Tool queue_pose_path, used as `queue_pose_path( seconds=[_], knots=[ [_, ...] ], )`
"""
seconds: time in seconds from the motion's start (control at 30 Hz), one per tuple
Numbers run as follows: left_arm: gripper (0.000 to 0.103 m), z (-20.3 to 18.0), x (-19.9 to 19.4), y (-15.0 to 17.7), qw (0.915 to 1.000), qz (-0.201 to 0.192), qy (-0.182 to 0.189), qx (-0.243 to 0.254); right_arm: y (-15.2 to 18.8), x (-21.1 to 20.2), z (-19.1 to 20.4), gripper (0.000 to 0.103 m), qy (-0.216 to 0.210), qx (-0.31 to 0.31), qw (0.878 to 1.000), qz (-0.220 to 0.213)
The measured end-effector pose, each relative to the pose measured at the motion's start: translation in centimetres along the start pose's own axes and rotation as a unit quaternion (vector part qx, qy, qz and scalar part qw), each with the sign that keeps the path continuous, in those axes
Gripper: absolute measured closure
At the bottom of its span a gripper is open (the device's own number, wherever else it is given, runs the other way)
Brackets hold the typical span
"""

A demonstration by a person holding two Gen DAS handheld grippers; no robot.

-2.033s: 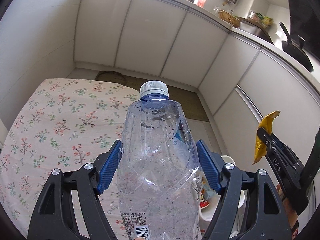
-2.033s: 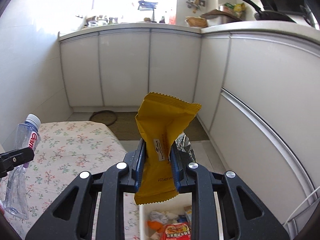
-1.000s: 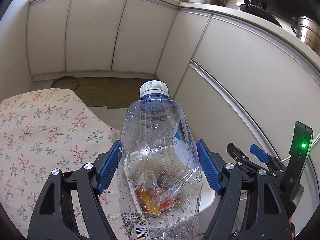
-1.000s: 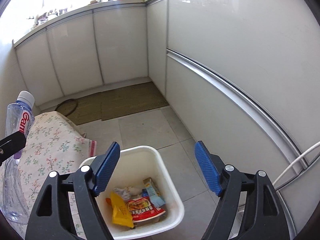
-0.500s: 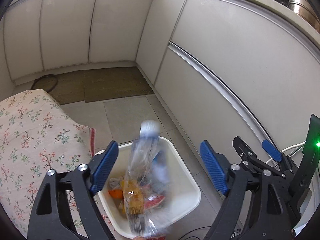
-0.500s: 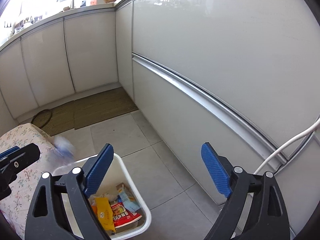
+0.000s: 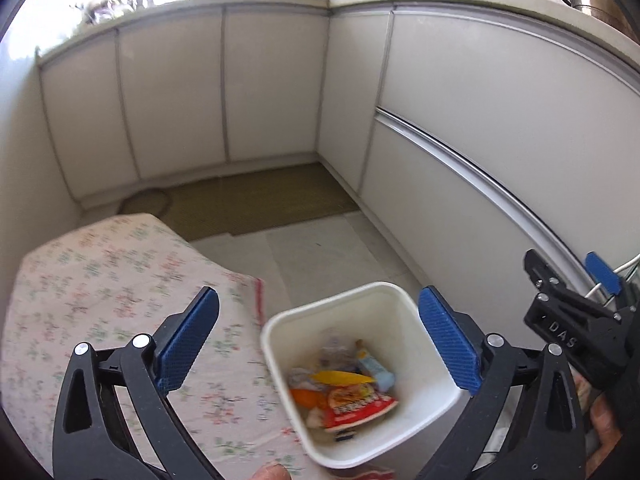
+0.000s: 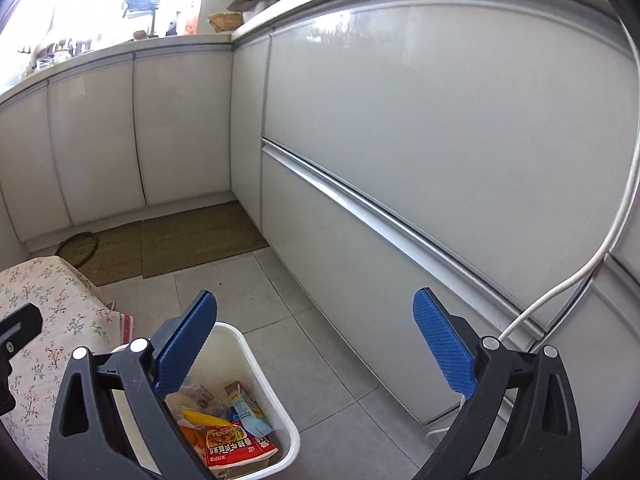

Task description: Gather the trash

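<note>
L gripper (image 7: 318,344) now hanging wide & empty over white bin (image 7: 276,326); bottle gone from its grip, not discernible among the wrappers (image 7: 344,396) lying in the bin. R gripper (image 8: 316,344) also gaping, empty.

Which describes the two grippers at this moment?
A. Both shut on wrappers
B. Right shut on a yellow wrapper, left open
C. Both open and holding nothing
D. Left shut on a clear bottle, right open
C: the left gripper and the right gripper both show their blue pads spread wide with nothing between them, above the white bin that holds wrappers.
</note>
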State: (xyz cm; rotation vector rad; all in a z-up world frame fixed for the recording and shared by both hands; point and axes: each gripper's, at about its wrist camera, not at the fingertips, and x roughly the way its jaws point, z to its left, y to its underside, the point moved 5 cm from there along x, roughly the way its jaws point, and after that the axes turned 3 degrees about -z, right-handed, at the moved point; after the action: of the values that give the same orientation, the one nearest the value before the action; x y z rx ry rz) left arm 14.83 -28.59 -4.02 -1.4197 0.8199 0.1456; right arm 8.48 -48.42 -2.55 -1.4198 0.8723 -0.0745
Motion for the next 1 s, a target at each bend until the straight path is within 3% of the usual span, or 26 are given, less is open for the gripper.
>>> queue_pose_path(
  seconds=[0.1,0.3,0.5,0.57,0.83,1.0],
  knots=[
    [0.007,1.5,-2.5,0.5,0.9992,-0.026,-0.031,0.007,-0.1,-2.0,1.1,0.007,-0.018,-0.003,1.000,-0.010],
    [0.007,5.0,-6.2,2.3,0.9968,-0.052,-0.058,-0.019,2.3,-6.3,3.2,0.007,-0.039,0.015,0.999,0.021],
    [0.007,7.1,-8.3,5.7,0.9973,-0.038,-0.063,-0.010,5.7,-10.4,5.4,0.007,-0.053,0.020,0.998,0.021],
    [0.007,8.0,-8.6,7.0,0.9963,-0.035,-0.079,-0.004,6.2,-11.1,6.4,0.007,-0.061,0.013,0.998,0.010],
    [0.007,10.2,-8.3,8.3,0.9965,-0.025,-0.076,-0.026,5.7,-13.4,8.6,0.007,-0.042,-0.033,0.996,-0.070],
    [0.007,10.3,-8.0,8.6,0.9965,-0.021,-0.076,-0.026,5.7,-13.8,9.3,0.007,-0.037,-0.044,0.995,-0.087]
  ],
)
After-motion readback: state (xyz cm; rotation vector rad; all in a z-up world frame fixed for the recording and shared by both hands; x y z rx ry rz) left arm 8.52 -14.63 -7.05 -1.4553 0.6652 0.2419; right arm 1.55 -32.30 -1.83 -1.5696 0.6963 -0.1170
